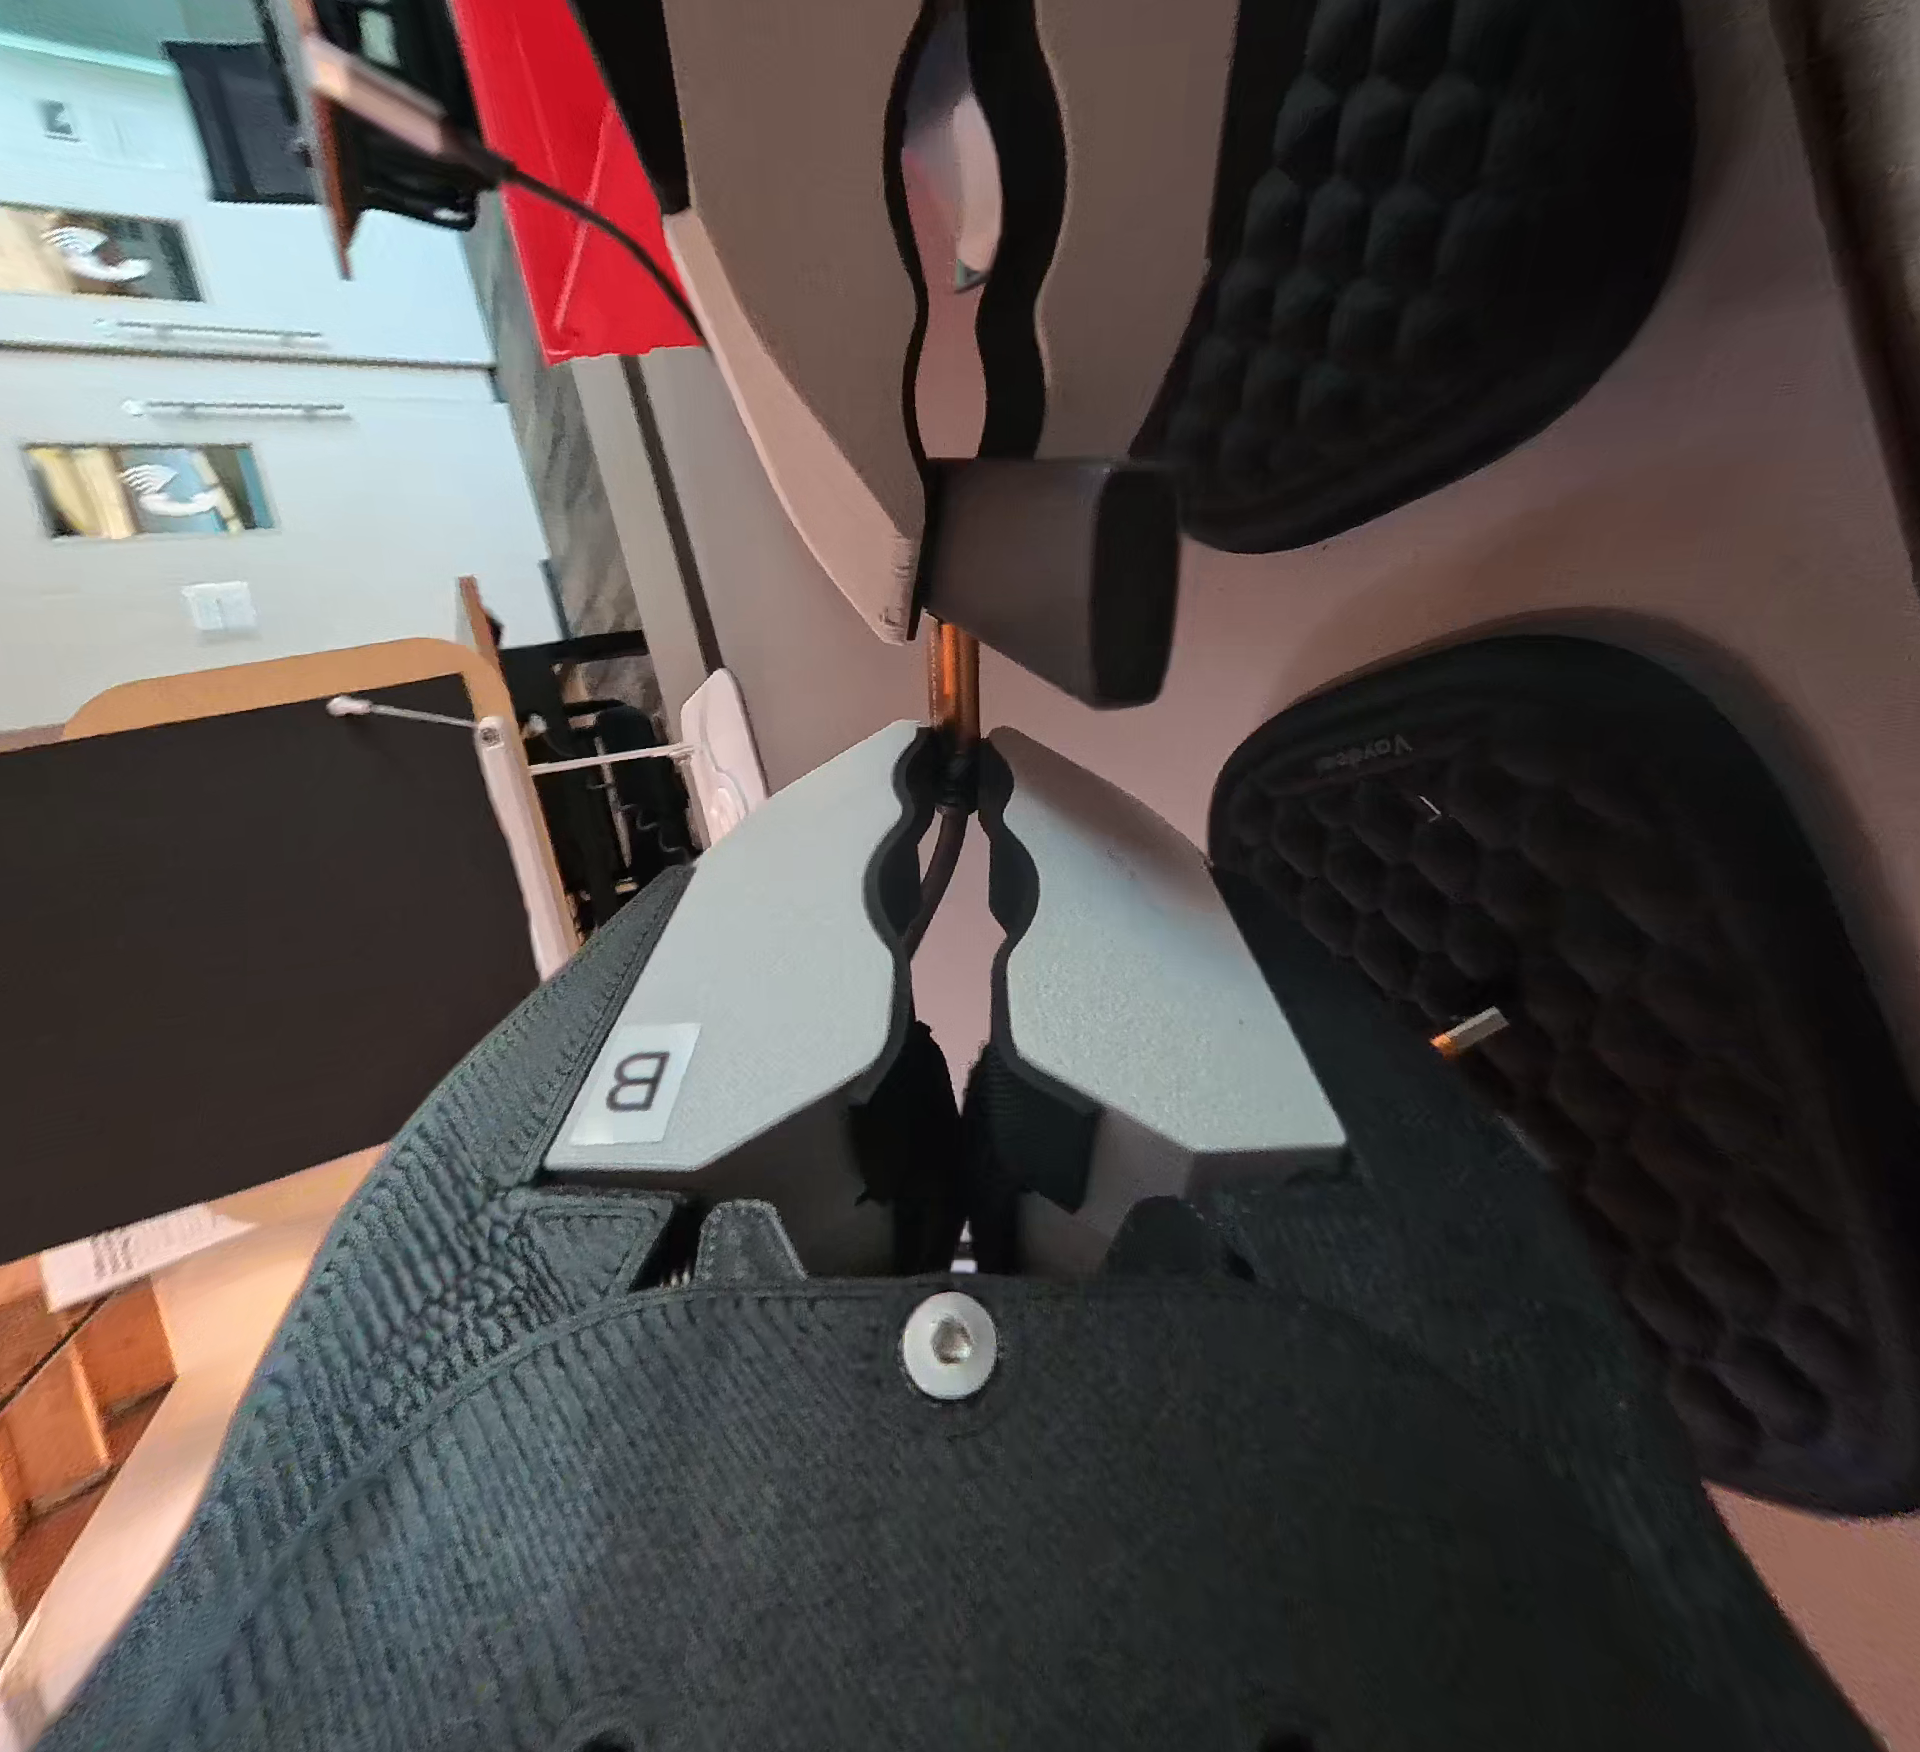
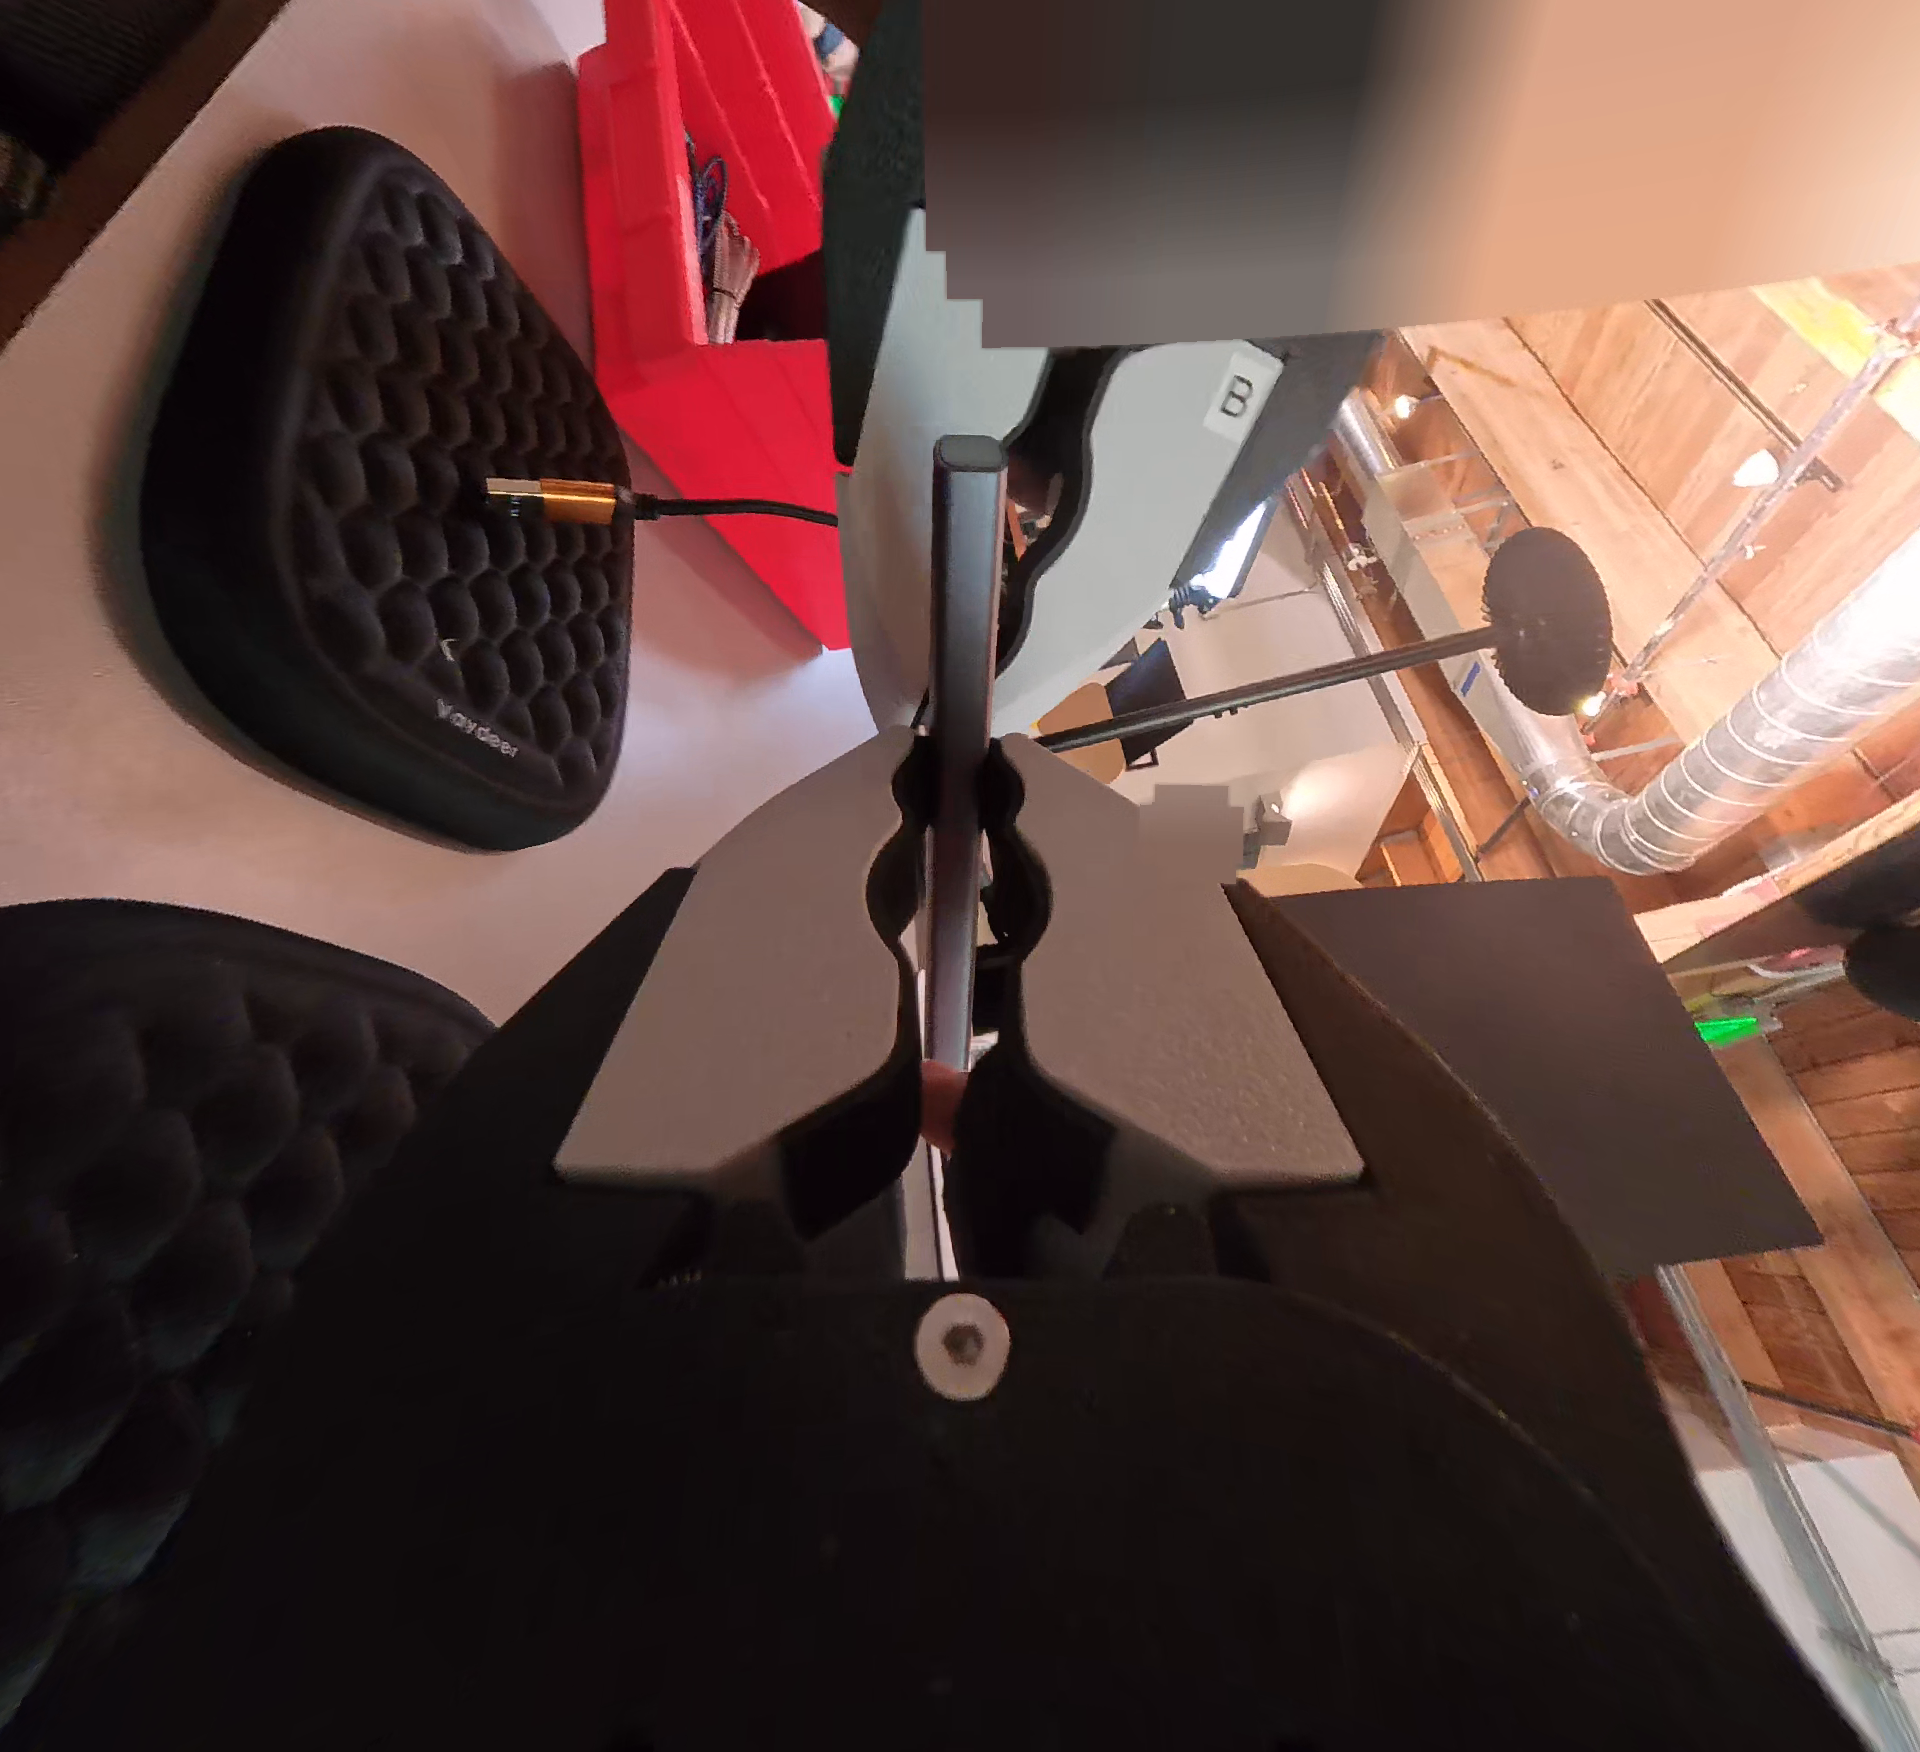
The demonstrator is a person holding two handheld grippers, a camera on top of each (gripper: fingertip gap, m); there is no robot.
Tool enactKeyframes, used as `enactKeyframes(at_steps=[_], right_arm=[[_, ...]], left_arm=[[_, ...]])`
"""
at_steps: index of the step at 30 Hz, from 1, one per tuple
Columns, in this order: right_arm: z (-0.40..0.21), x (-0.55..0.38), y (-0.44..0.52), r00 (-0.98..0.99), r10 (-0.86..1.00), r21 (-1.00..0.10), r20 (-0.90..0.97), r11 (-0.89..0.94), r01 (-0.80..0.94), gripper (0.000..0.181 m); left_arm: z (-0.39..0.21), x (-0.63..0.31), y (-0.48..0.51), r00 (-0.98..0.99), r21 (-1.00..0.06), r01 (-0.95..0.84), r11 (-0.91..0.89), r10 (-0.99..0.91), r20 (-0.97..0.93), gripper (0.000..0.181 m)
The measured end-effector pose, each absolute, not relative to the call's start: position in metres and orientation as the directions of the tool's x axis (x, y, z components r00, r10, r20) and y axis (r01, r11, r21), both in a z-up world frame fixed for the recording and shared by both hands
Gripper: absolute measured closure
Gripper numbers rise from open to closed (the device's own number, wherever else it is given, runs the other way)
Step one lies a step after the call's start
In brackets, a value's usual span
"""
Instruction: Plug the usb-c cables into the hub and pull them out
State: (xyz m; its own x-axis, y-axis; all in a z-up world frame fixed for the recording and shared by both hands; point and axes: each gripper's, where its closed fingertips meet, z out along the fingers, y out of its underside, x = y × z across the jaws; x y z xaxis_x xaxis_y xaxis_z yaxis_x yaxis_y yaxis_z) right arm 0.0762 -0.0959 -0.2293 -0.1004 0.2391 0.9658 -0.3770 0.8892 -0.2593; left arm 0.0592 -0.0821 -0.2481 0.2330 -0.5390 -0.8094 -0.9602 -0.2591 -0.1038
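Note:
My left gripper [image 1: 951, 752] is shut on a black usb-c cable just behind its copper-coloured plug [image 1: 954, 679]. The plug's tip meets the side of the grey hub [image 1: 1049, 570]; I cannot tell how deep it sits. My right gripper [image 2: 961, 752] is shut on the hub [image 2: 966, 611], seen edge-on, and holds it above the table. The left gripper's grey fingers [image 2: 1132, 497] show beyond the hub. A second cable with a gold plug [image 2: 566, 500] lies on a black dimpled pad [image 2: 384, 497].
Two black dimpled pads [image 1: 1455, 196] [image 1: 1610, 1079] lie on the pale table [image 2: 343, 71]. A red bin [image 2: 717, 248] holding cables stands behind the pads. A black board [image 1: 239, 954] stands at the table's side. Both grippers' tips are close together, under 4 cm apart.

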Motion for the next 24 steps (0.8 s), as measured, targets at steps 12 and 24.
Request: enactKeyframes(at_steps=[12, 24], right_arm=[[-0.189, 0.073, -0.067, 0.035, 0.457, -0.417, 0.889, 0.836, -0.357, 0.172], [-0.206, 0.083, -0.108, -0.253, 0.590, -0.612, 0.766, 0.552, -0.565, 0.172]], left_arm=[[-0.149, 0.002, -0.151, 0.733, -0.732, -0.680, 0.043, 0.085, -0.675, 0.129], [-0.204, 0.113, -0.124, 0.471, -0.564, -0.760, 0.323, -0.323, -0.821, 0.144]])
